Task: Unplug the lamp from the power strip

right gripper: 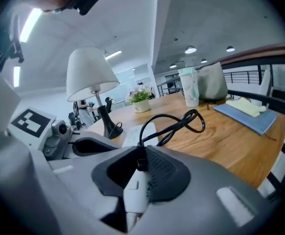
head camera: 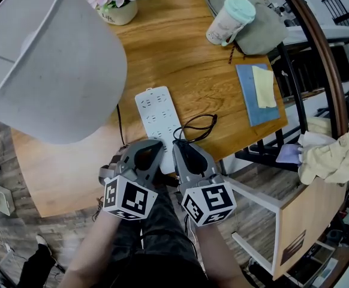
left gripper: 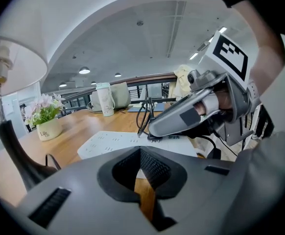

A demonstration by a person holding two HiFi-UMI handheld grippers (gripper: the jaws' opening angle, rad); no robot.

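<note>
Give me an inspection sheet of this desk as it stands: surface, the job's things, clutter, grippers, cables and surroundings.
Surface: wooden table.
Job's things: white power strip lying flat; lamp at the left.
Clutter: flower pot, lidded cup, grey bag, blue notebook.
Grippers: left gripper jaws together, nothing between them; right gripper shut on a white plug.
Cables: black cable looped beside the strip, running into the right gripper's jaws; cannot tell whether the plug is still seated.
Surroundings: pale cloth draped at the right; curved railing beyond the table.
</note>
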